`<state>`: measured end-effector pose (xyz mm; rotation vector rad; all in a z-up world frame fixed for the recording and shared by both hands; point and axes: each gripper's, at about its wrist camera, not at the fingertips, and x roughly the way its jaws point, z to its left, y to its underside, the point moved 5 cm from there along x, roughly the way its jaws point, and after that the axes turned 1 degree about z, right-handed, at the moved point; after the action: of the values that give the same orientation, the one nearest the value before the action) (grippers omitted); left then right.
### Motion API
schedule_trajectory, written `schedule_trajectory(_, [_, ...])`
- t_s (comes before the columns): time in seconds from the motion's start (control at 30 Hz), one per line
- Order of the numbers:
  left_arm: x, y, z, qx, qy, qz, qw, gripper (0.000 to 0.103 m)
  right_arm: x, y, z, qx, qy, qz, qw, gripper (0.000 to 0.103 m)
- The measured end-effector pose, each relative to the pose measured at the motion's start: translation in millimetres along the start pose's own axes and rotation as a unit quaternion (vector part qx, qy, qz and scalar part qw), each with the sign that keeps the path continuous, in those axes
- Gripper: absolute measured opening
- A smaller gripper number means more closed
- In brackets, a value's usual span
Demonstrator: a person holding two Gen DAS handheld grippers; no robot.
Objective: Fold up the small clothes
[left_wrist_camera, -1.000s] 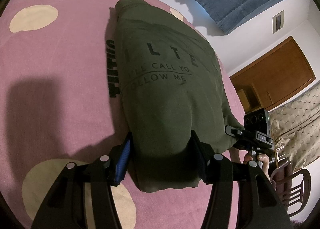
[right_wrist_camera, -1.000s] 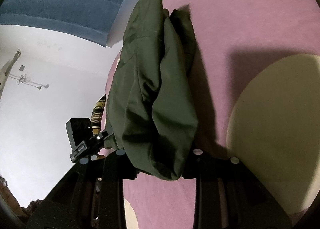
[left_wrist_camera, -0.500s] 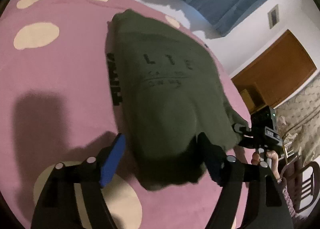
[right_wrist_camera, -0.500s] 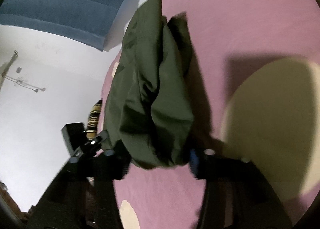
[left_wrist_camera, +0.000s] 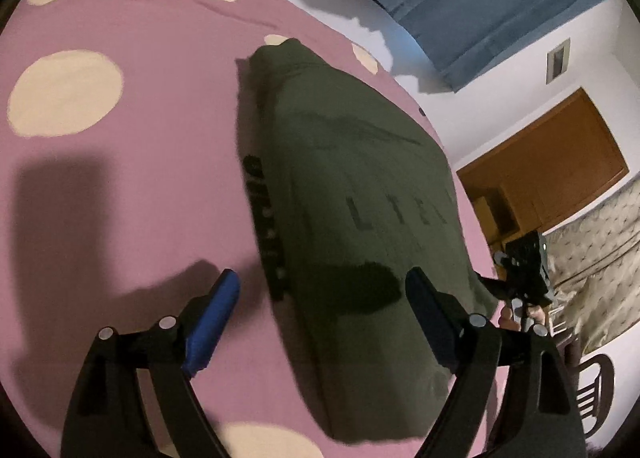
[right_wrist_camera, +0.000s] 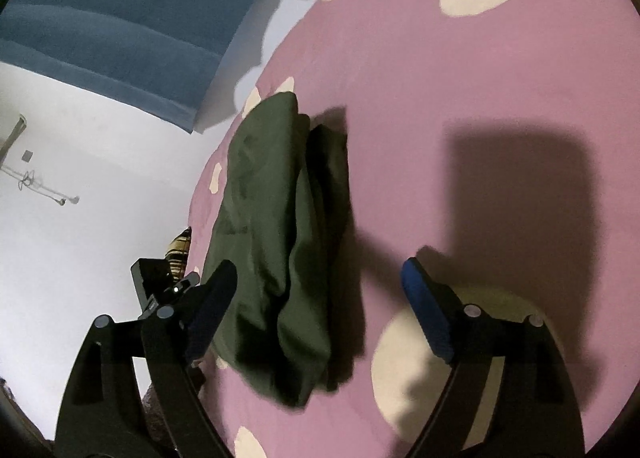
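Jaws of my left gripper (left_wrist_camera: 320, 290) and right gripper (right_wrist_camera: 318, 282) are opening, gripping nothing, the folded olive-green cotton garment (left_wrist_camera: 352, 210) lying released on the pink spotted bedspread (left_wrist_camera: 132, 186), so I'd withdraw cleanly without snagging it.

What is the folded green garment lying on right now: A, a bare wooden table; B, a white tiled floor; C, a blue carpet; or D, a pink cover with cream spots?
D: the folded green garment lies flat on a pink cover with cream spots, seen around it in both wrist views.
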<state>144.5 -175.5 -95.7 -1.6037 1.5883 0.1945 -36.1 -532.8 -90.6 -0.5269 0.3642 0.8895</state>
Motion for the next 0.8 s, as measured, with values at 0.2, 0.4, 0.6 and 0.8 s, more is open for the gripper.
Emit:
schedule_trajectory(0.2, [20.5, -10.4, -15.7, 0.015, 0.012, 0.016, 0.9997, 0.084, 42.3, -20.2, 7.3, -0.025, 0.004, 0.039, 0.999, 0.084])
schedule_trajectory(0.4, [37.3, -16.2, -17.3, 0.012, 0.017, 0.029, 0.9994, 0.086, 73.6, -29.7, 19.5, -0.052, 0.02, 0.066, 0.996, 0.085])
schedule_trajectory(0.6, [38.9, -10.6, -11.1, 0.008, 0.042, 0.037, 0.9984, 0.087, 92.9, -29.3, 29.8, -0.081, 0.009, 0.1, 0.992, 0.085])
schedule_trajectory(0.8, [41.7, -9.8, -15.0, 0.029, 0.027, 0.034, 0.9986, 0.077, 108.7, -25.3, 33.6, -0.069, -0.017, 0.102, 0.992, 0.046])
